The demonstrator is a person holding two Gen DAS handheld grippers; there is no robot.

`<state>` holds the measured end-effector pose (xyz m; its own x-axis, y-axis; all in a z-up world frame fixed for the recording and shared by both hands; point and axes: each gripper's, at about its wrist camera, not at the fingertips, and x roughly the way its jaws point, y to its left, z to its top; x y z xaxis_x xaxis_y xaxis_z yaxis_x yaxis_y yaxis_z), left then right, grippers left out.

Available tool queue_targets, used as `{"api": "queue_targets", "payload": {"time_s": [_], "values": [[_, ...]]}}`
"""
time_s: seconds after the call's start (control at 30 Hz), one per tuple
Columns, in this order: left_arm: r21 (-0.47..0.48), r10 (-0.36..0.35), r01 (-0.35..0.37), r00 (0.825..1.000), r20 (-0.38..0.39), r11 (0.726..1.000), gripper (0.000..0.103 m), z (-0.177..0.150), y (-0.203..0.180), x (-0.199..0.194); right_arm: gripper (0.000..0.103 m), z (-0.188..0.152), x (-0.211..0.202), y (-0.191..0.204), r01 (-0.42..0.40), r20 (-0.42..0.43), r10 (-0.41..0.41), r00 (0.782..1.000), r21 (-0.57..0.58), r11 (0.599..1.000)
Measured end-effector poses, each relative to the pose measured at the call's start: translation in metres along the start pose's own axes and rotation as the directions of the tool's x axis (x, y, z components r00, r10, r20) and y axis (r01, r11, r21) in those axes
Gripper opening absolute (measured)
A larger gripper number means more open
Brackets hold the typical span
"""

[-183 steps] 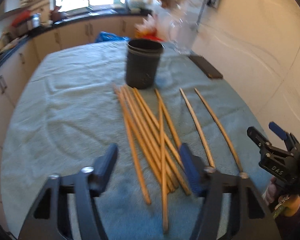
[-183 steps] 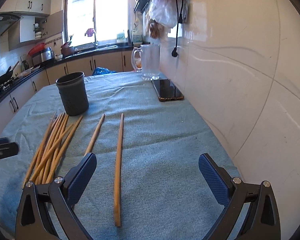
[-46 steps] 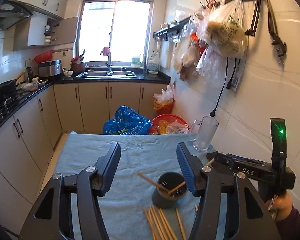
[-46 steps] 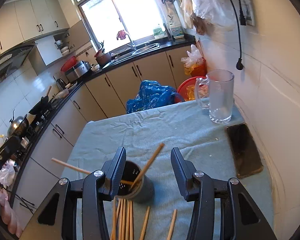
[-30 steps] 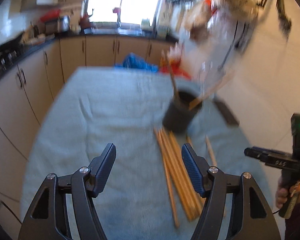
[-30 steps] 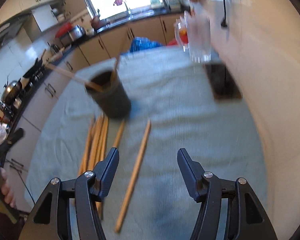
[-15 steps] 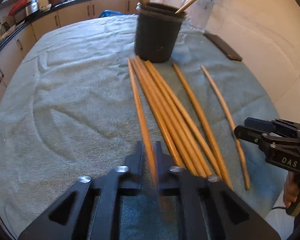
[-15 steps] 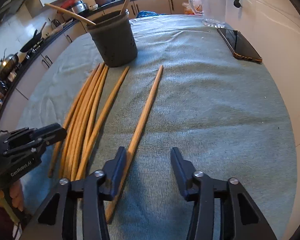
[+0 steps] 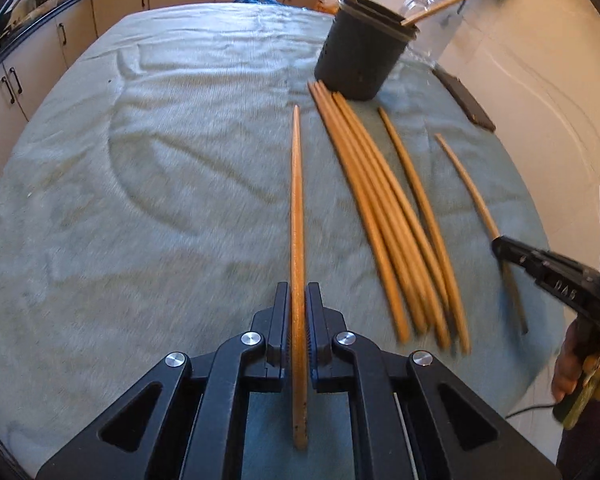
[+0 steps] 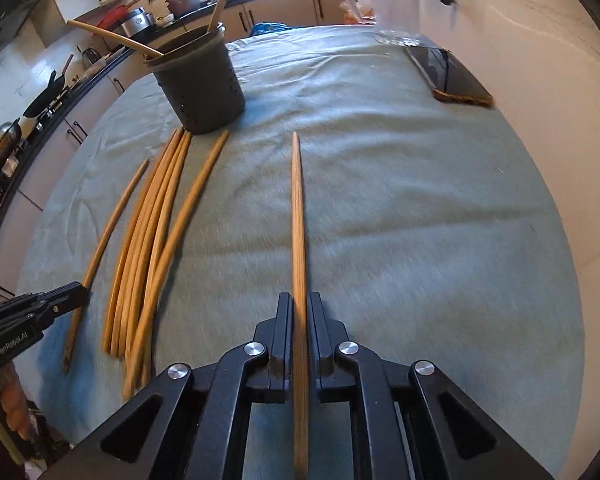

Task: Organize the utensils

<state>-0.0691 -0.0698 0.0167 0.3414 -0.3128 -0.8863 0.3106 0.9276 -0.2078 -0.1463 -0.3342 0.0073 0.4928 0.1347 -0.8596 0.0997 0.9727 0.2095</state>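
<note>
Newly clamped chopstick [image 9: 298, 216], "DAS" gripper [image 9: 500, 249]

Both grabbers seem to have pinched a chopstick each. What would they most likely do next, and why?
Probably lift both and carry them to the dark holder. The left gripper and right gripper are each shut on a chopstick, and the holder already has two.

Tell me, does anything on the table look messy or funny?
Yes. Loose chopsticks lie scattered on the cloth beside the dark holder instead of inside it. The two sticks already in the holder lean out sideways. A phone sits near the table's edge.
</note>
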Motion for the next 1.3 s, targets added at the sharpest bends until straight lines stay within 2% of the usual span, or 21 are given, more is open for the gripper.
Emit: {"api": "queue_targets", "payload": {"time_s": [0.07, 0.17, 0.37, 0.5, 0.77, 0.97, 1.07, 1.1, 1.13, 1.17, 1.27, 1.3], "values": [[0.021, 0.003, -0.002, 1.0, -0.026, 1.0, 0.008, -0.002, 0.001, -0.003, 0.009, -0.008, -0.004, -0.005, -0.011, -0.014, 0.011, 1.0, 0.019, 1.0], [0.033, 0.001, 0.0, 0.999, -0.032, 0.999, 0.01, -0.001, 0.001, -0.005, 0.013, -0.011, -0.006, -0.004, -0.016, -0.022, 0.016, 1.0, -0.011, 1.0], [0.046, 0.03, -0.03, 1.0, -0.005, 0.998, 0.027, 0.026, -0.003, 0.007, 0.019, 0.003, 0.001, 0.0, -0.012, -0.022, 0.011, 1.0, -0.032, 0.999], [0.059, 0.073, -0.072, 0.997, -0.007, 0.996, 0.027, 0.051, -0.005, 0.024, 0.019, 0.02, 0.012, 0.001, 0.004, -0.036, -0.006, 0.999, -0.049, 0.999], [0.038, 0.065, -0.064, 0.997, -0.036, 0.997, 0.027, 0.09, 0.001, 0.041, 0.019, 0.067, 0.037, 0.003, 0.049, -0.073, -0.055, 0.996, -0.084, 0.995], [0.063, 0.087, -0.086, 0.996, -0.026, 0.994, 0.027, 0.103, -0.003, 0.048, 0.019, 0.096, 0.053, 0.014, 0.1, -0.089, -0.113, 0.99, -0.135, 0.986], [0.073, 0.091, -0.091, 0.996, -0.006, 0.993, 0.027, 0.105, -0.005, 0.05, 0.019, 0.102, 0.056, 0.019, 0.106, -0.08, -0.117, 0.99, -0.134, 0.985], [0.077, 0.095, -0.095, 0.995, 0.001, 0.993, 0.02, 0.105, -0.006, 0.05, 0.014, 0.102, 0.057, 0.021, 0.106, -0.072, -0.116, 0.991, -0.136, 0.985], [0.083, 0.103, -0.104, 0.995, 0.013, 0.991, 0.009, 0.103, -0.007, 0.049, 0.01, 0.102, 0.057, 0.023, 0.109, -0.052, -0.117, 0.992, -0.145, 0.983], [0.085, 0.103, -0.104, 0.995, 0.019, 0.991, 0.005, 0.102, -0.008, 0.049, 0.007, 0.102, 0.057, 0.025, 0.108, -0.043, -0.115, 0.992, -0.147, 0.983], [0.049, 0.091, -0.094, 0.994, 0.052, 0.994, 0.005, 0.103, -0.006, 0.043, 0.006, 0.1, 0.051, 0.021, 0.027, -0.025, -0.03, 0.999, -0.102, 0.994], [0.043, 0.088, -0.091, 0.993, 0.074, 0.995, 0.005, 0.103, -0.006, 0.036, 0.006, 0.099, 0.047, 0.021, 0.022, -0.012, -0.023, 1.0, -0.097, 0.995]]}}
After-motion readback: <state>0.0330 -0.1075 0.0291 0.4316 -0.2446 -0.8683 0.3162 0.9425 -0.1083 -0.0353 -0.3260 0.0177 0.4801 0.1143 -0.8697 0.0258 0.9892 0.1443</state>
